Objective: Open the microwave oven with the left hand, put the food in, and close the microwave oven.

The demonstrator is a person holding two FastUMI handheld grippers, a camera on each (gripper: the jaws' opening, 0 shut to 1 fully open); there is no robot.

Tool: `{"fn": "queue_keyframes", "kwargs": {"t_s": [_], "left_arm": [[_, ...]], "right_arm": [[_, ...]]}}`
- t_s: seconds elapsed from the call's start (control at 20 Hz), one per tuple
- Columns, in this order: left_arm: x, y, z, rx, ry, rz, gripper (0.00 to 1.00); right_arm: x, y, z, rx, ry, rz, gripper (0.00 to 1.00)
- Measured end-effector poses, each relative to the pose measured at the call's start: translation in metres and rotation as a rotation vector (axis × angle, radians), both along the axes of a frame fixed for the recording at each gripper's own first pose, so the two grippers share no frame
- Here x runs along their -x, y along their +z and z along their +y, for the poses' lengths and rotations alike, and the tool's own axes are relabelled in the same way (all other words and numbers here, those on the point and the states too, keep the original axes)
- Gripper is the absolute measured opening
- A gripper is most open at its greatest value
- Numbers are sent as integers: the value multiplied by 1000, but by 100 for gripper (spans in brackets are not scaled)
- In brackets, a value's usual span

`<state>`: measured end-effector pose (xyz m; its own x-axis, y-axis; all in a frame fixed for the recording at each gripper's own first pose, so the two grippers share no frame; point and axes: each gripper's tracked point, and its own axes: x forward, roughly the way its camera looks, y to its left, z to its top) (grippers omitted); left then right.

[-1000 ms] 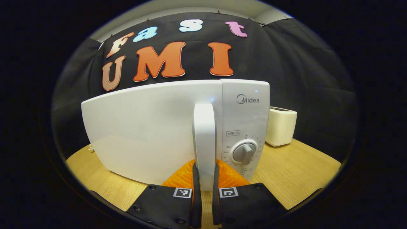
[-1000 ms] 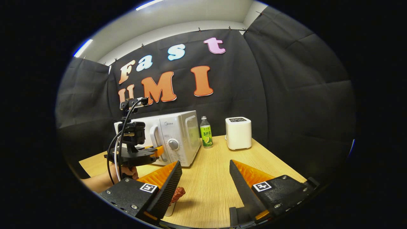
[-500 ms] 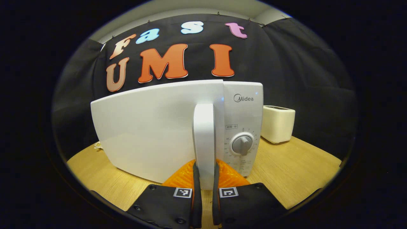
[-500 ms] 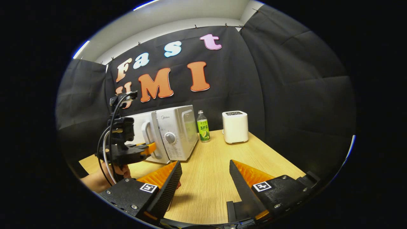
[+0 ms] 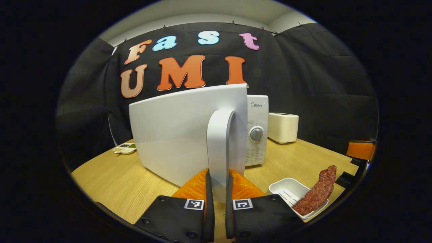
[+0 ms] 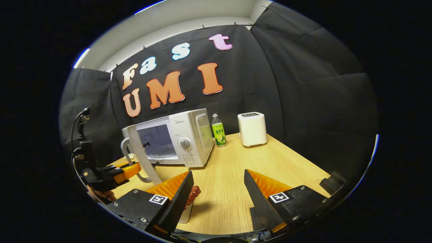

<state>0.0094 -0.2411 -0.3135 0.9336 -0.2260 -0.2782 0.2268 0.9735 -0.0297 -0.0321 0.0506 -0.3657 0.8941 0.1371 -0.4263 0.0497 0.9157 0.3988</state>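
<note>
Left gripper view puts the left tongs (image 5: 216, 189) nearest, clamped on the door handle (image 5: 220, 148) of the microwave (image 5: 257, 130), both fingers pressed against its lower end. The door (image 5: 189, 131) stands swung wide from the microwave body. Right of the microwave's front, close to the tongs, a white tray (image 5: 292, 195) on the tabletop (image 5: 111, 182) carries a strip of reddish meat (image 5: 317, 194) leaning over its rim. In the right gripper view, the right tongs (image 6: 216, 189) hang spread apart and empty above the tabletop, with the meat (image 6: 194, 193) beside the left finger. Beyond the microwave's right side stand a green bottle (image 6: 219, 131) and a cream toaster (image 6: 251, 129).
</note>
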Motion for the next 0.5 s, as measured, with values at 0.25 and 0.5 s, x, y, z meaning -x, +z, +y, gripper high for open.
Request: {"fn": "queue_keyframes", "kwargs": {"t_s": [0.25,0.5], "left_arm": [[42,5,73,-44,91,-20,17],[65,7,147,-73,204,-19,16]], "right_arm": [[4,0,8,-4,-5,6,94],[7,4,15,-6,-10,5,94]]}}
